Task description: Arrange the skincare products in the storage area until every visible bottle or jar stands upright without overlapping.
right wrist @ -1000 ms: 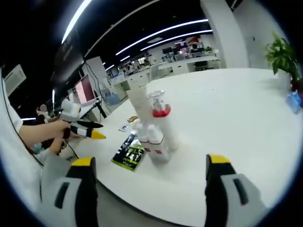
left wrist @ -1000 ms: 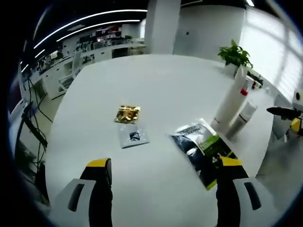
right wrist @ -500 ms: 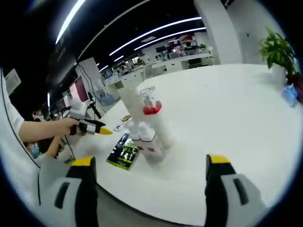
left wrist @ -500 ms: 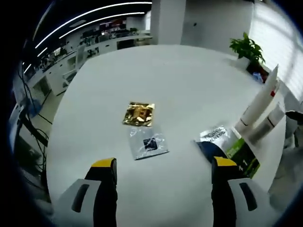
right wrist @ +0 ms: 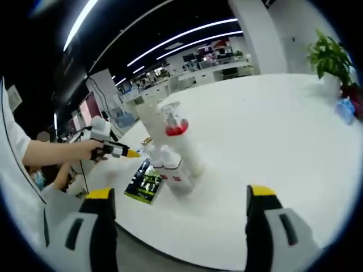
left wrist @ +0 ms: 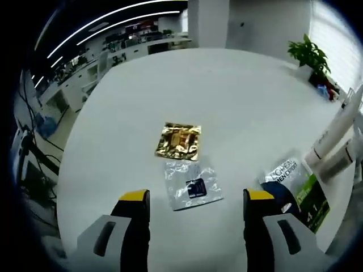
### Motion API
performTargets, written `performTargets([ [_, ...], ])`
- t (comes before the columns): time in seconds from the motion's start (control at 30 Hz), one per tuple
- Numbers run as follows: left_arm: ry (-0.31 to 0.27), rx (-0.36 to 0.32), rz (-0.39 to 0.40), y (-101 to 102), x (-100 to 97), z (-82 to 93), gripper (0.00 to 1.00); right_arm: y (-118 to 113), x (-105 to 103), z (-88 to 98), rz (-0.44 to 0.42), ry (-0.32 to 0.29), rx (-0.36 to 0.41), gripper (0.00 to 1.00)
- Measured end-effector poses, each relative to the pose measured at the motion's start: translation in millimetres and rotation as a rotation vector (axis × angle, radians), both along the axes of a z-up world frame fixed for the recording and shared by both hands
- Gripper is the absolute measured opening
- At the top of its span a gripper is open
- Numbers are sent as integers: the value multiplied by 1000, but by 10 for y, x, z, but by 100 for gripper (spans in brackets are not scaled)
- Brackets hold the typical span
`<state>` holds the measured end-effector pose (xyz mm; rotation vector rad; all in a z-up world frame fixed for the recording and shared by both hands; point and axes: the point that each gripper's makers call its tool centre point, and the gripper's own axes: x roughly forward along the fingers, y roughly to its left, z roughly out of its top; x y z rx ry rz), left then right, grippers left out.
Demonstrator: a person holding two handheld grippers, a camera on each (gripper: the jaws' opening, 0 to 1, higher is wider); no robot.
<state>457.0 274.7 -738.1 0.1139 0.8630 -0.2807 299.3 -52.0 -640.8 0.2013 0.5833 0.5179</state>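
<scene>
A gold sachet [left wrist: 178,140] and a clear silver sachet [left wrist: 193,184] lie flat on the white table [left wrist: 227,85], just ahead of my open left gripper [left wrist: 197,196]. A dark green packet [left wrist: 295,190] lies flat at the right, beside two upright white bottles [left wrist: 334,136]. In the right gripper view a tall white tube [right wrist: 152,122], a red-collared bottle [right wrist: 177,133] and two small white bottles [right wrist: 170,167] stand together, with the green packet [right wrist: 144,182] to their left. My right gripper [right wrist: 180,192] is open and empty, short of them. A hand holds the left gripper [right wrist: 131,153] over the table's left side.
A potted plant [left wrist: 309,54] stands at the table's far right edge, also seen as the plant [right wrist: 332,56] beside a small blue object [right wrist: 346,107]. Office desks and monitors [right wrist: 93,110] lie beyond the table. The table edge [right wrist: 187,249] runs close under my right gripper.
The left gripper has moved left and closer to the two sachets, so the bottles slid to its view's right edge. Its jaws have narrowed a little. The right gripper has barely moved.
</scene>
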Motion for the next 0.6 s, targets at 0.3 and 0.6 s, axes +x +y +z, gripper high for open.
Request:
performTargets([
  [0.3, 0, 19, 25, -13, 78, -55, 52, -9, 4, -21, -5, 9, 1, 96],
  [0.6, 14, 30, 38, -10, 117, -113, 45, -14, 7, -28, -7, 12, 2, 96],
])
